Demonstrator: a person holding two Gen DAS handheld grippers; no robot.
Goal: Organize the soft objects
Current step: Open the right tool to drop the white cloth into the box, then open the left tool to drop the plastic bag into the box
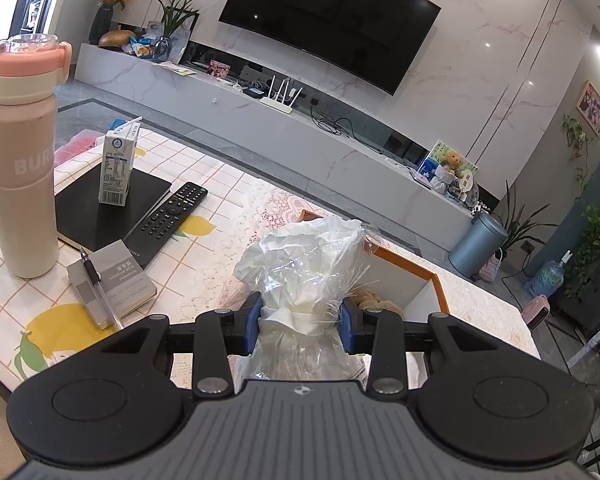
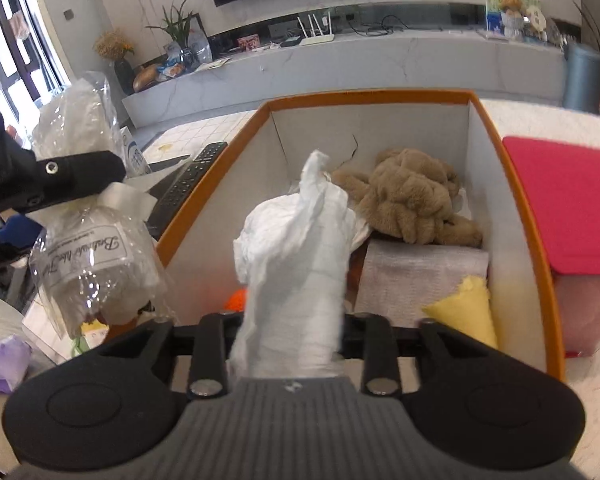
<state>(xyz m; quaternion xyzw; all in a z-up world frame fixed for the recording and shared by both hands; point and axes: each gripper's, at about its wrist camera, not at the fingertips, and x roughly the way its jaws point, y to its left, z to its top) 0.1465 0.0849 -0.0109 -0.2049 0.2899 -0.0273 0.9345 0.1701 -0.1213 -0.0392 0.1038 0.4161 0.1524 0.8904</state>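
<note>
While the left gripper (image 1: 300, 322) clamped its blue pads on the ribboned neck of a clear plastic bag (image 1: 304, 264) of white stuffing, the right gripper (image 2: 290, 332) had a crumpled white cloth (image 2: 300, 240) between its fingers; blur hid the pads, so whether they pressed it could not be told.

Only the right wrist view looked into the orange-rimmed box (image 2: 512, 184): a yellow cloth (image 2: 470, 304), a grey folded towel (image 2: 420, 276) and a brown plush toy (image 2: 416, 196) lay inside, with something orange, perhaps yarn, mostly hidden behind the cloth.

Only the left wrist view showed the pink bottle (image 1: 20, 152), milk carton (image 1: 118, 162), remote (image 1: 168, 214) and pen (image 1: 98, 284) beyond on the tablecloth.
</note>
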